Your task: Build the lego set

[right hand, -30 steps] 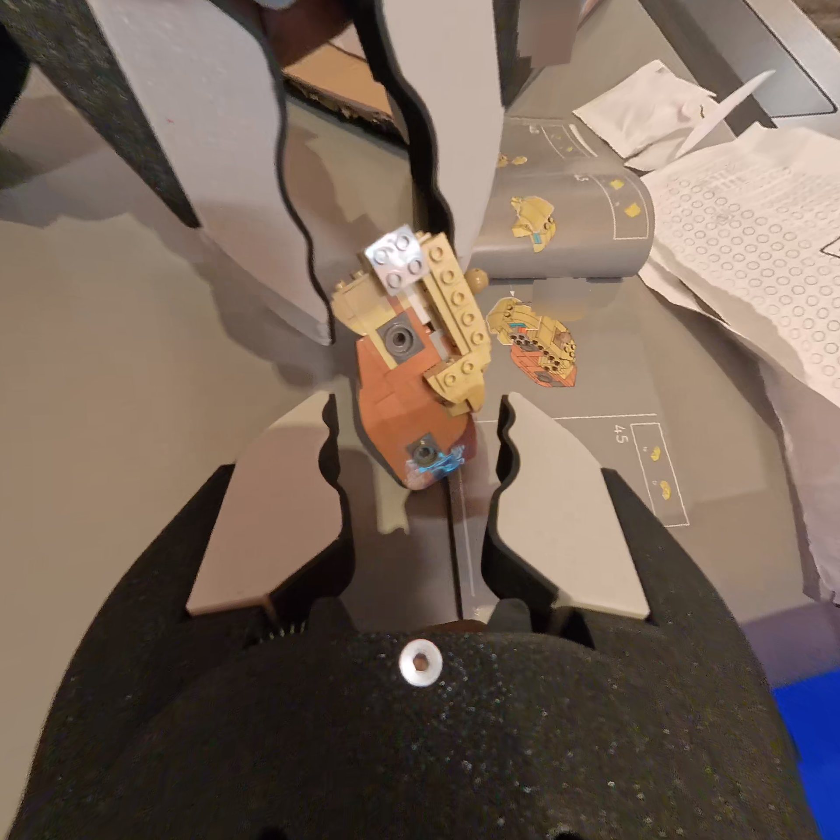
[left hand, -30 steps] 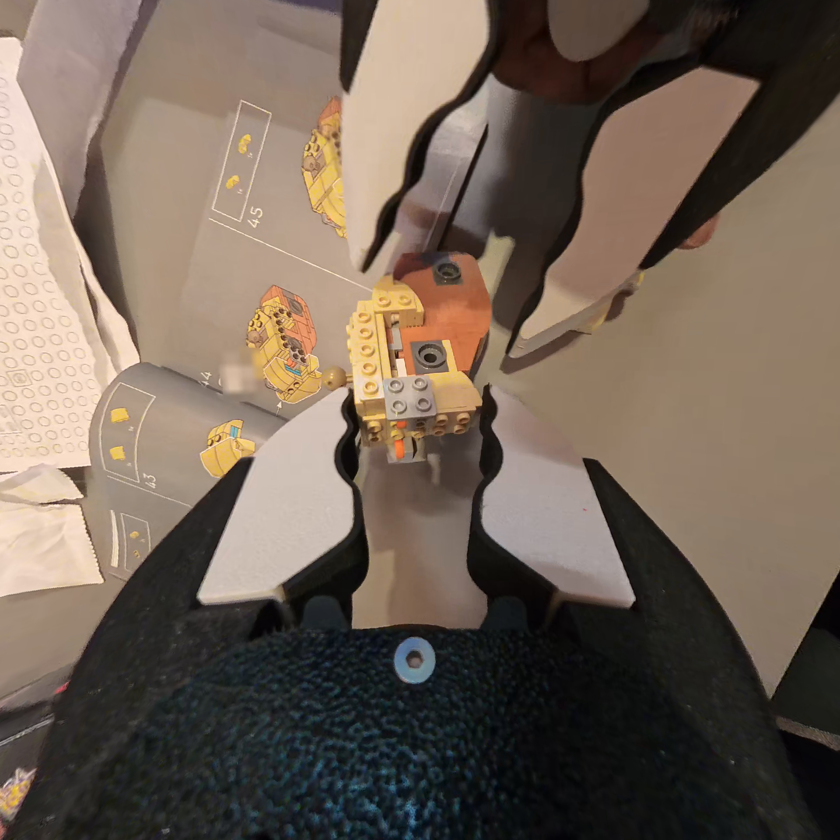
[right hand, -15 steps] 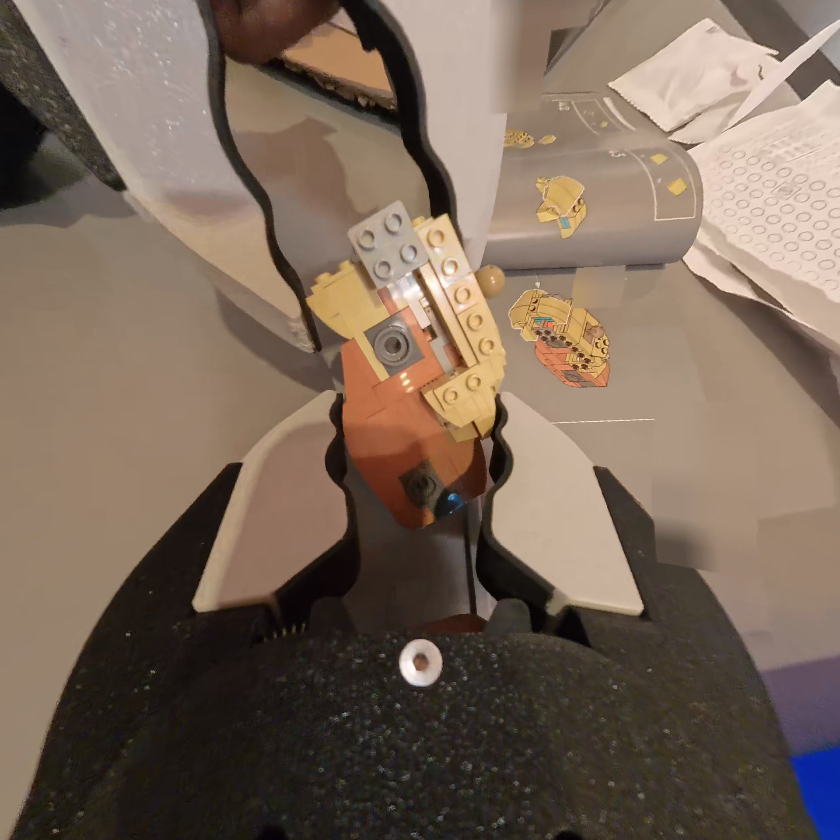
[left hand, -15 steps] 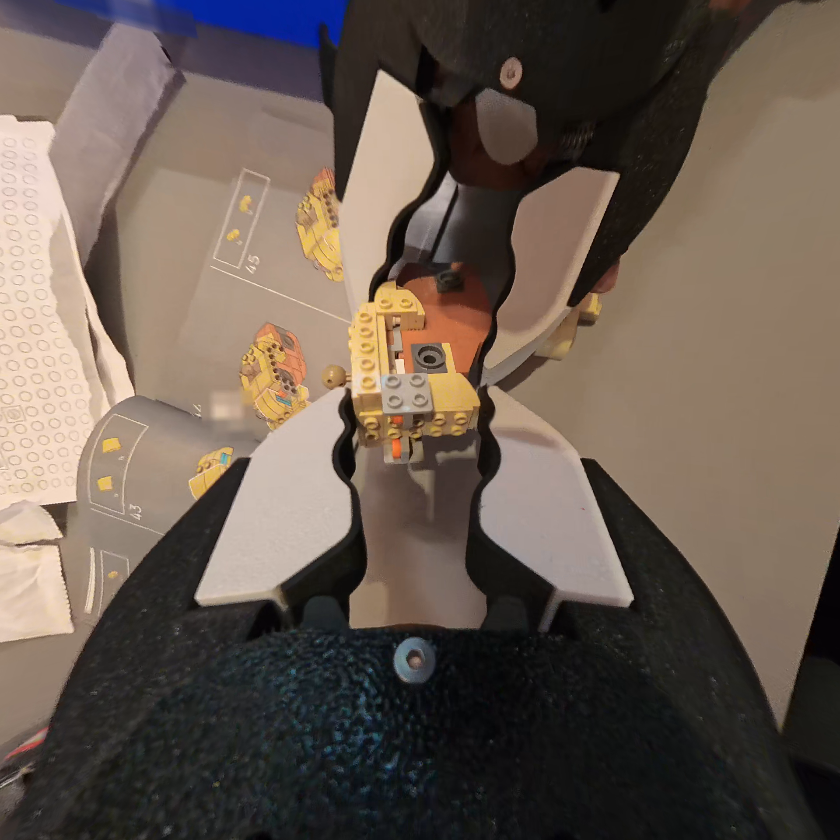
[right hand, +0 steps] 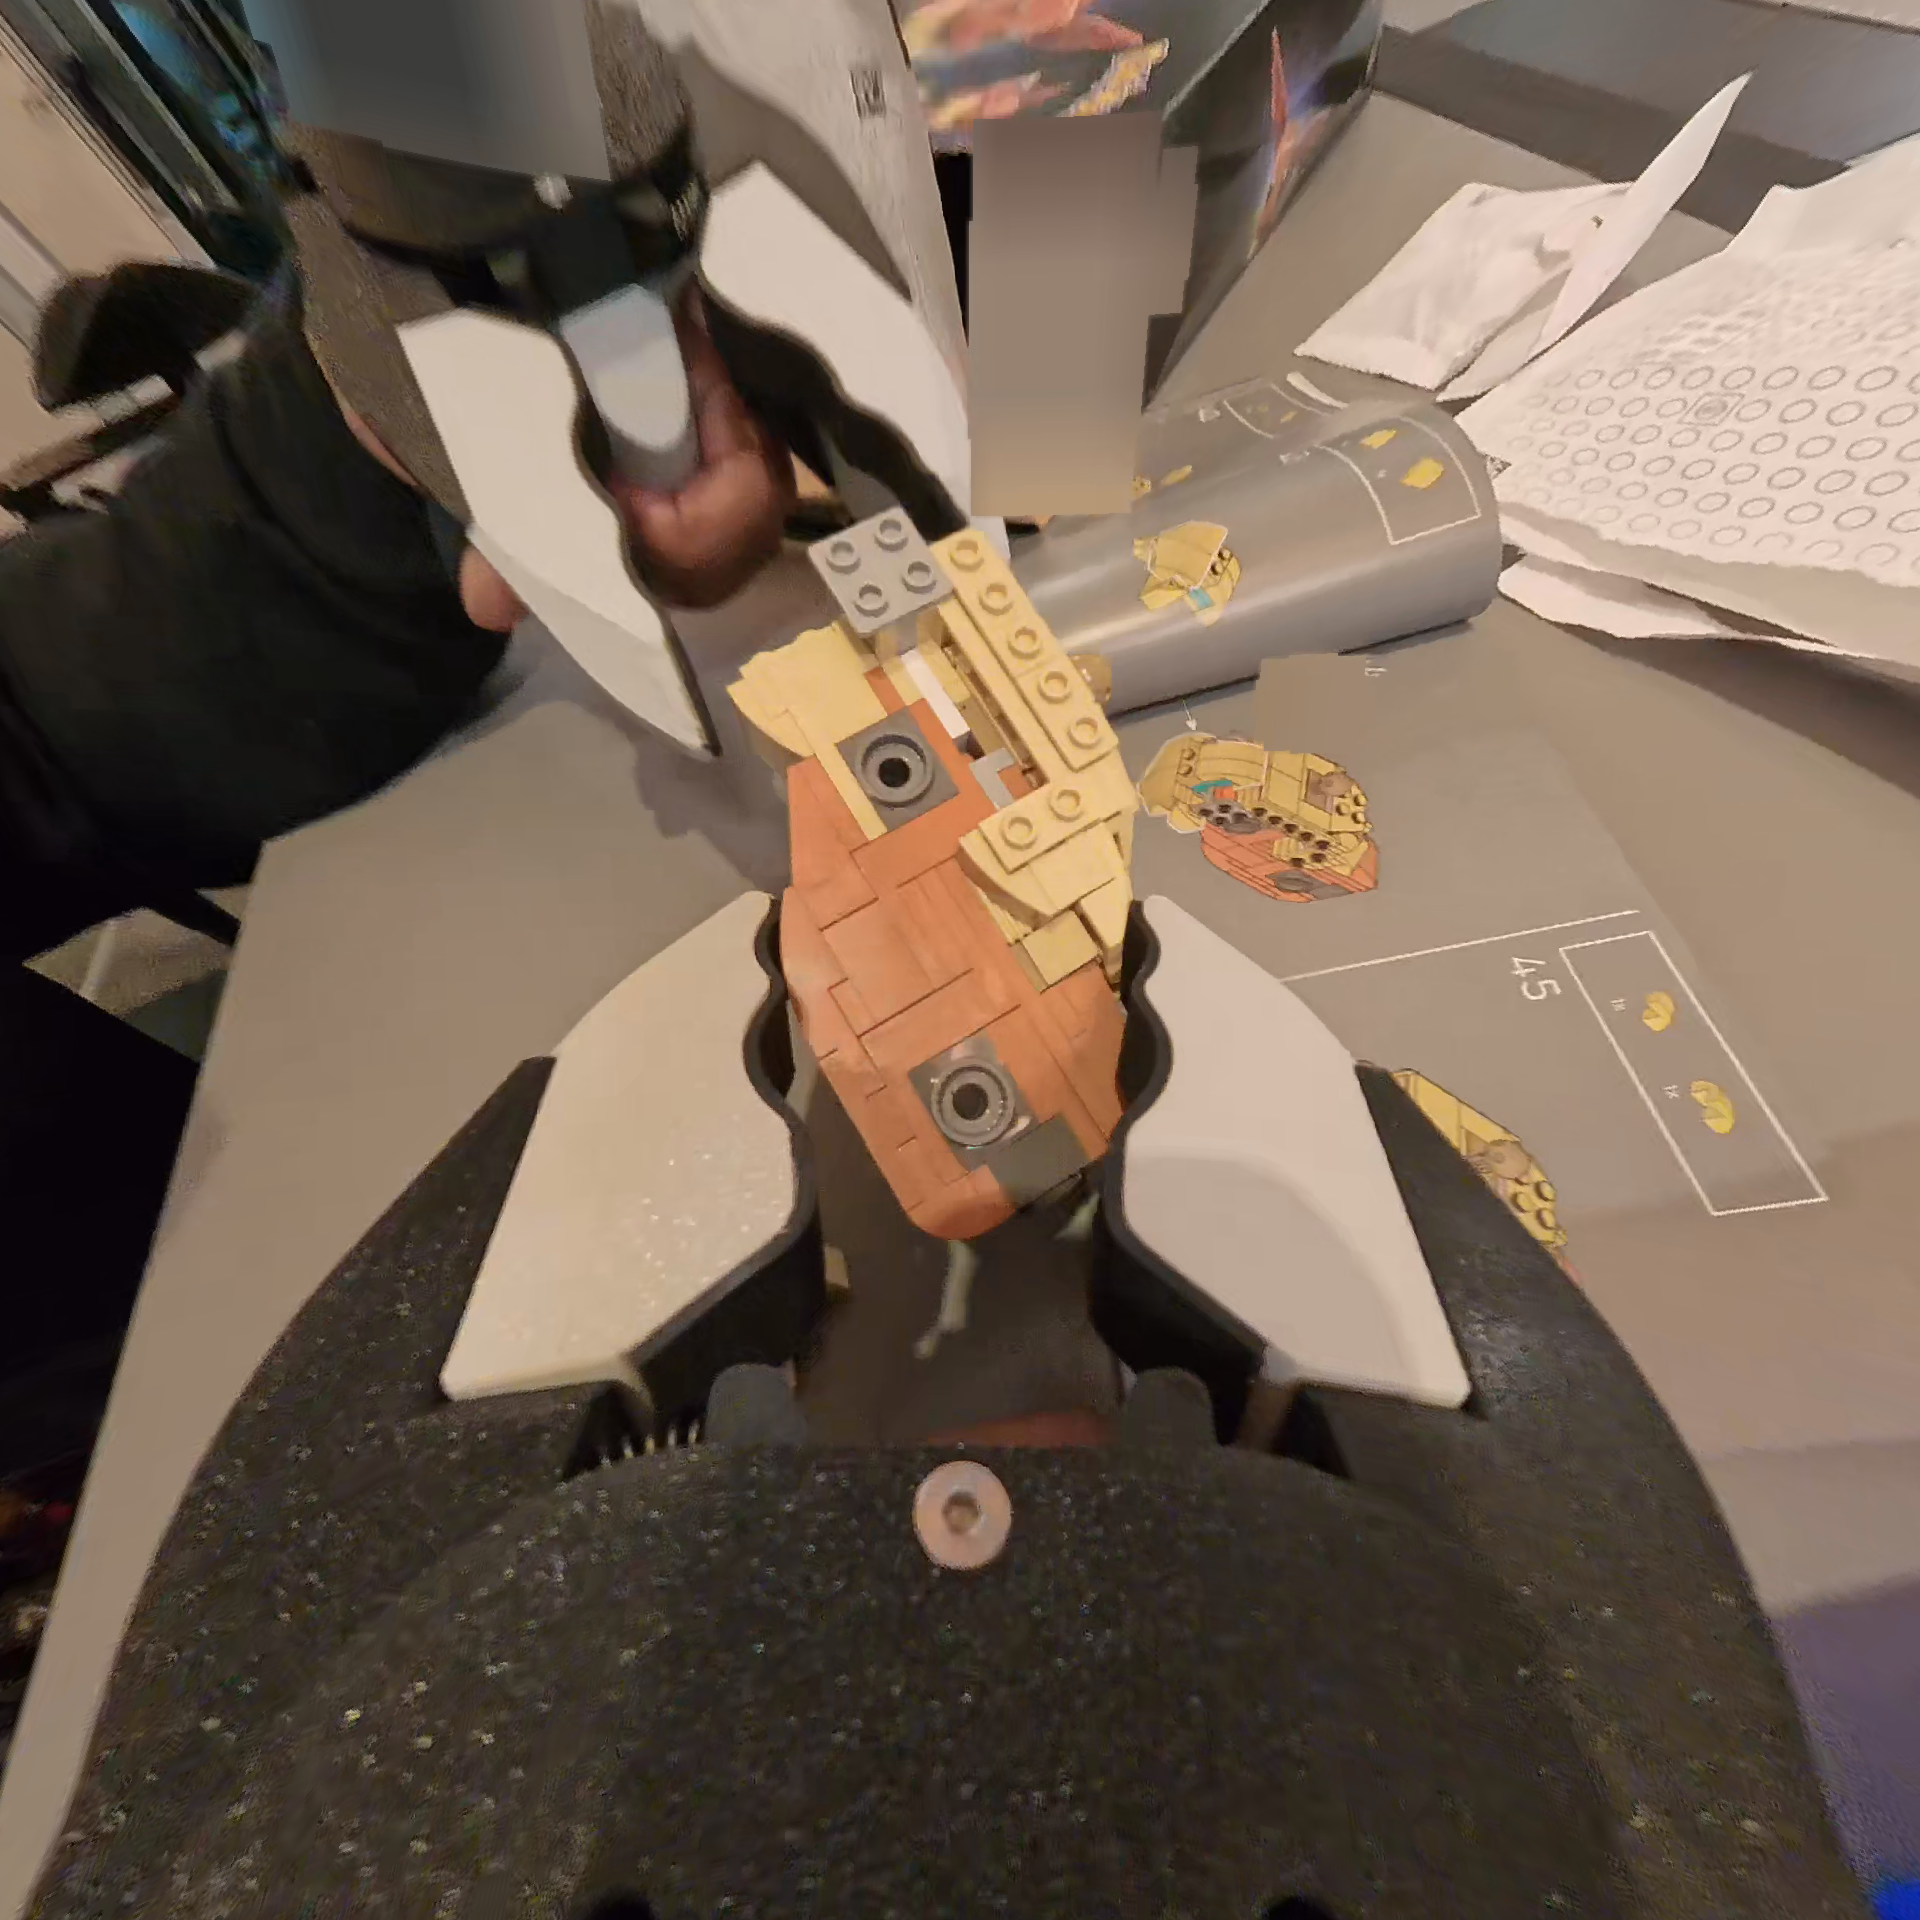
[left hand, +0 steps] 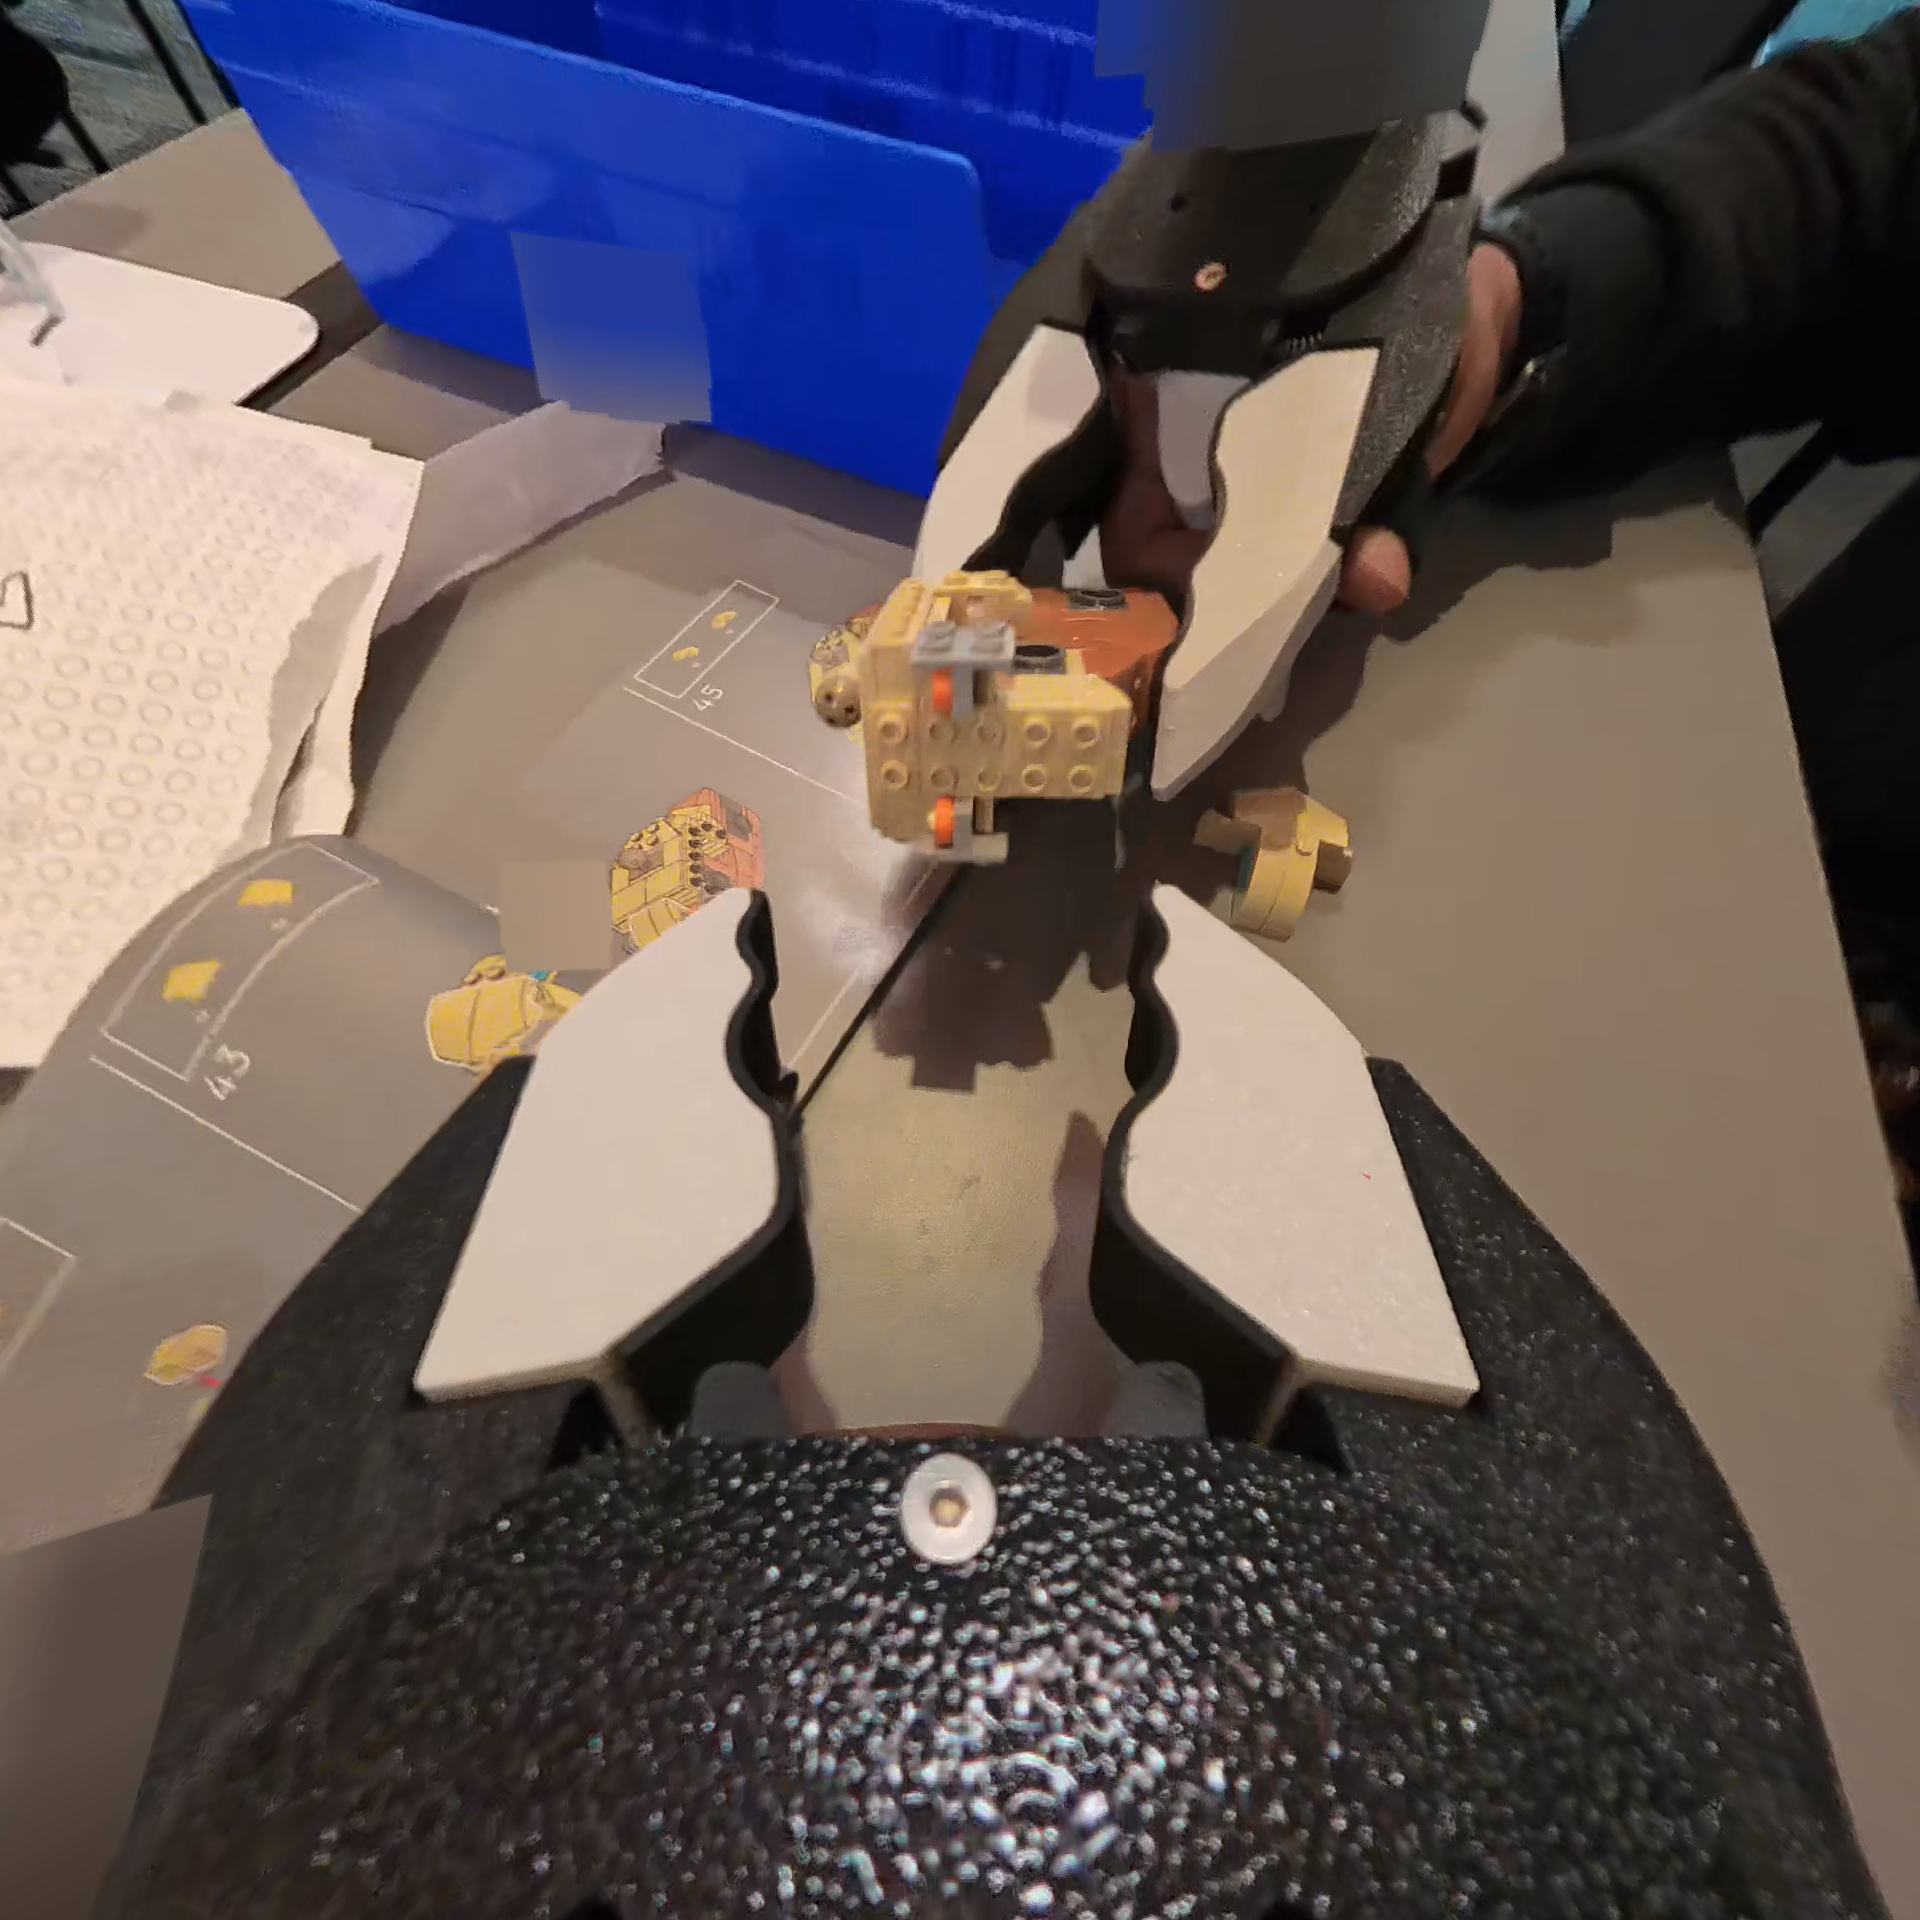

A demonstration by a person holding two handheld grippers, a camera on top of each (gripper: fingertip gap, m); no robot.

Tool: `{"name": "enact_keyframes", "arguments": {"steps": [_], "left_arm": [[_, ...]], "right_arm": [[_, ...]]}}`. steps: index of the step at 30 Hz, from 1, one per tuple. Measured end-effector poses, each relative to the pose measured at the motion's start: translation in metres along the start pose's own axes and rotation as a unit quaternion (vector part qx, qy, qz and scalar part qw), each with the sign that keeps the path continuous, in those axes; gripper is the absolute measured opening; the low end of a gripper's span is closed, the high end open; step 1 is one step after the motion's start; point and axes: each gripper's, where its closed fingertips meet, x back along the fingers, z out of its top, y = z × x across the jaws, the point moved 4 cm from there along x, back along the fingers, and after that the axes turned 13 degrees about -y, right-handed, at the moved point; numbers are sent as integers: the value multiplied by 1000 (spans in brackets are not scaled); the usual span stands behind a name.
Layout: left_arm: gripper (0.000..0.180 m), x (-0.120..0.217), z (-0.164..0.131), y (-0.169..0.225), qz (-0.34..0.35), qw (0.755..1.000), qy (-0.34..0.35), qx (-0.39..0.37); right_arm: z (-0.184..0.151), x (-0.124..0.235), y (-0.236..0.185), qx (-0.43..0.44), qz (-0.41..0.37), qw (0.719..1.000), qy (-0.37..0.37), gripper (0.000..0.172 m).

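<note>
- Between the right gripper's point(right hand: 951, 997) two pale fingers sits the tan-and-brown toy-brick model point(right hand: 956, 935), and both inner pads press on its brown flanks, so it is clamped and held up off the counter point(right hand: 436, 935).
- Long axis: in the right wrist view the model runs lengthwise out of the gripper, brown tapered end deep between the fingers, tan studded end with its small grey square plate point(right hand: 881, 569) pointing away and leaning a little to the left.
- Flip to the left wrist view and that same tan studded end faces the camera, grey plate on top and orange bits point(left hand: 943, 691) showing, with the brown part trailing back into the right gripper point(left hand: 1143, 665).
- Left gripper point(left hand: 951, 925): fingers spread apart, nothing between them but counter and shadow; the model hangs just ahead of the fingertips, clear of both.
- Beneath the model lies a grey open instruction booklet point(left hand: 623, 748) printed with pictures of the build, one page curling up at the left.
- Just right of the left gripper's fingertip, a small tan-and-brown brick sub-assembly point(left hand: 1278, 852) rests on the counter.
- White paper printed with rings point(left hand: 135, 644) lies crumpled at the left, and a blue plastic bin point(left hand: 644, 177) stands at the back.
- A person's hand in a black sleeve point(left hand: 1496, 343) grips the right gripper.
</note>
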Motion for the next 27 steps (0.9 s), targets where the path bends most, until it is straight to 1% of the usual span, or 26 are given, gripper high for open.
{"name": "enact_keyframes", "arguments": {"steps": [2,5,9,13,16,19,22,25,27], "left_arm": [[65,-1,0,2,-7,999,27,30],[65,-4,3,9,-38,995,63,64],[65,-13,11,16,-69,988,98,94],[65,-18,17,19,-87,980,134,116],[64,-20,20,21,-91,977,149,118],[62,-16,24,20,-76,975,175,113],[62,-12,27,23,-92,970,195,110],[53,-11,28,23,-92,968,205,107],[52,-11,28,24,-90,968,210,101]], "right_arm": [[2,3,-4,-12,9,1000,18,61],[2,7,-11,-34,22,998,44,61],[2,10,-14,-74,47,993,81,61],[4,11,-13,-80,56,990,101,61],[4,10,-14,-75,58,990,102,61],[3,9,-14,-71,58,991,98,61],[3,8,-16,-63,60,992,95,61],[3,7,-17,-51,59,993,92,61],[2,6,-19,-40,55,994,88,61]]}}
